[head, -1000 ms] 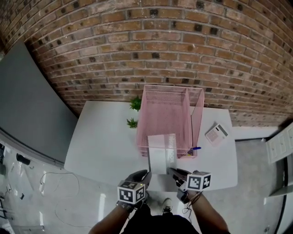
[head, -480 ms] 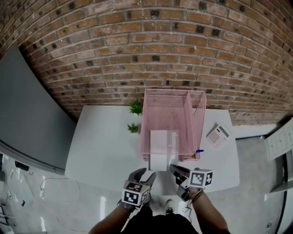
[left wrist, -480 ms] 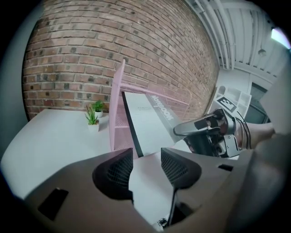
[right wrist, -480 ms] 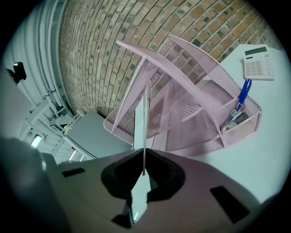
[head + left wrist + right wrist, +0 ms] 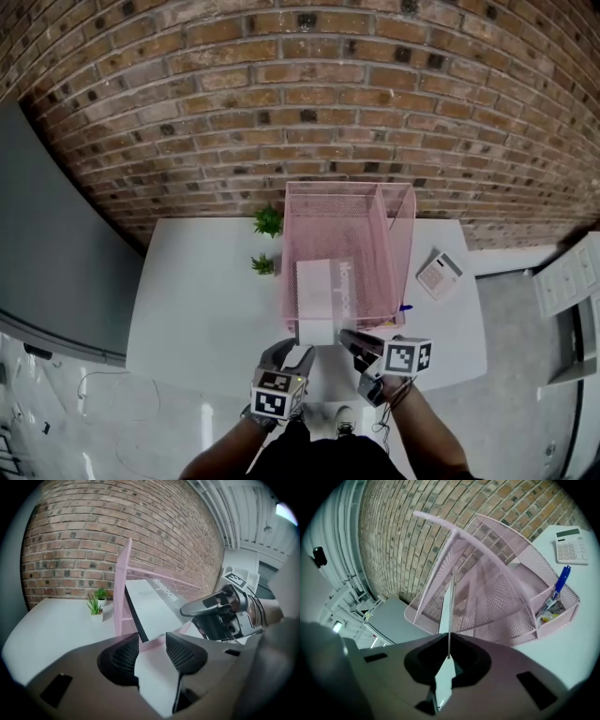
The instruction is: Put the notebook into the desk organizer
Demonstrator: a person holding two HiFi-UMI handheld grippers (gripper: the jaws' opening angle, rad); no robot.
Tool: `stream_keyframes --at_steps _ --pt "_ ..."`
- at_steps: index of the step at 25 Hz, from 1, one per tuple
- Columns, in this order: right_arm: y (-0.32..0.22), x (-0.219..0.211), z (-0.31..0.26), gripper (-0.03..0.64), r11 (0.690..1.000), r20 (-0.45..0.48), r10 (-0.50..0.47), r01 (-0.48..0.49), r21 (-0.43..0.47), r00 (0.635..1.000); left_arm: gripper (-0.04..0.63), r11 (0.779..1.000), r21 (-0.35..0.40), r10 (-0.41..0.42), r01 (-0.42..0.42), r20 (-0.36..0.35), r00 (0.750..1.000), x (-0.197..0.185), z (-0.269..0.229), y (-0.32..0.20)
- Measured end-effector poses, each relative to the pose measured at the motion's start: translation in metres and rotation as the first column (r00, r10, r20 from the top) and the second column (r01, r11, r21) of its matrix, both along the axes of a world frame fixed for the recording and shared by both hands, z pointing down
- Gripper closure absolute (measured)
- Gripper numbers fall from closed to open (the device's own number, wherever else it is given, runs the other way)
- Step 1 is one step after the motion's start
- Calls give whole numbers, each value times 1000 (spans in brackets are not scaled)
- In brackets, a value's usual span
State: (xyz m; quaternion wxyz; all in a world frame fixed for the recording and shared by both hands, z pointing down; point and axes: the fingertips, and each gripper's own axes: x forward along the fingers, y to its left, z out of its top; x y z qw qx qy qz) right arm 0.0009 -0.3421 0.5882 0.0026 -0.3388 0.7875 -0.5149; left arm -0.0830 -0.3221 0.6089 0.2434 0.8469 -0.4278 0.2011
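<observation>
The white notebook stands on edge, partly inside the pink mesh desk organizer, with its near end sticking out over the table. My right gripper is shut on the notebook's near edge. In the right gripper view the notebook shows edge-on, pinched by my right gripper. My left gripper is open; its jaws have just been opening. In the left gripper view the notebook's lower corner lies just ahead of my left gripper, untouched by the pads.
Two small potted plants stand left of the organizer on the white table. A calculator lies to its right. A blue pen sits in the organizer's front compartment. A brick wall rises behind the table.
The notebook has slid deeper into the organizer. My left gripper has let go of it and opened wide. My right gripper stays shut on the notebook and has followed it forward.
</observation>
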Motion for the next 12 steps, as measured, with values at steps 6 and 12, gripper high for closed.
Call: stream_keyframes --at_steps 6,12 --pt "-8 -2 -3 603 1000 10 9 -9 -6 1000 416 1000 23 6 -7 19 1000 -3 4 -2" --pt "-13 -8 -2 594 1000 -18 -6 6 5 1000 416 1000 16 -20 20 14 1000 -8 2 -11"
